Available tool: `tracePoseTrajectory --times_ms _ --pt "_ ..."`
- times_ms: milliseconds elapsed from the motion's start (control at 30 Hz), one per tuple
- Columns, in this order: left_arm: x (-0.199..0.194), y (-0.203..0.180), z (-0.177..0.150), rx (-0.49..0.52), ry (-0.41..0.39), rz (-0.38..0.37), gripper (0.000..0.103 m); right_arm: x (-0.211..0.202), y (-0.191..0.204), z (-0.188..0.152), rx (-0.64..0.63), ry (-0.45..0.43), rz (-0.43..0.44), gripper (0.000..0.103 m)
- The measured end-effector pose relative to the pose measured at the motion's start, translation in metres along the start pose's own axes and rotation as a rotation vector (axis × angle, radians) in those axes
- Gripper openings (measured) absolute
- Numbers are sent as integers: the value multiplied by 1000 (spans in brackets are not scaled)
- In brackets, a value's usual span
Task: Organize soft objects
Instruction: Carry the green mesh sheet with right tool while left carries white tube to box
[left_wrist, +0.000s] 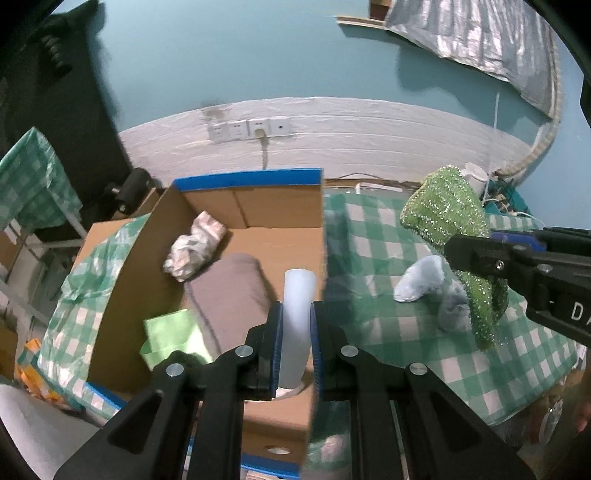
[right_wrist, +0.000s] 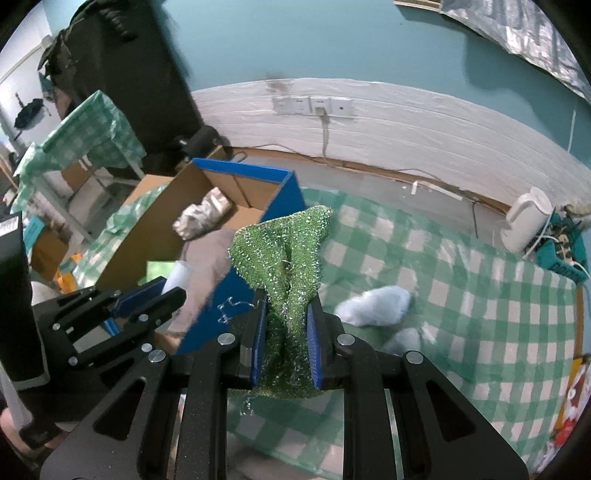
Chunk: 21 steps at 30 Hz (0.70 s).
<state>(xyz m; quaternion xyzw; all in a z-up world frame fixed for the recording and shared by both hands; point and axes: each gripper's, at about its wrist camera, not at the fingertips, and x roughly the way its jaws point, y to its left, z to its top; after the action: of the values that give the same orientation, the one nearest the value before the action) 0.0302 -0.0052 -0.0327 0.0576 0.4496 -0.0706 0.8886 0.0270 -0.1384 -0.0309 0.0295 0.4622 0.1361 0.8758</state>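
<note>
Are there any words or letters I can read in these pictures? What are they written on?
"DA": white letters on the black body of the right tongs, cut off by the picture's edge in the left wrist view.
The red and white printed thing at the table's right edge: too blurred to read.
The wall sockets show no readable marks.
Nothing else readable.

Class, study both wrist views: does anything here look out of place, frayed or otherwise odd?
Yes. The sparkly green cloth held in the right gripper trails loose, frayed threads at its left edge. Two pale blue soft pieces lie on the checked tablecloth, outside the cardboard box.
</note>
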Motion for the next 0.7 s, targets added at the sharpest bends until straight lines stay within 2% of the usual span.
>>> tracePoseTrajectory --times_ms 700 --pt "17 87 -10 -134 18 88 14 59 92 36 -105 64 87 18"
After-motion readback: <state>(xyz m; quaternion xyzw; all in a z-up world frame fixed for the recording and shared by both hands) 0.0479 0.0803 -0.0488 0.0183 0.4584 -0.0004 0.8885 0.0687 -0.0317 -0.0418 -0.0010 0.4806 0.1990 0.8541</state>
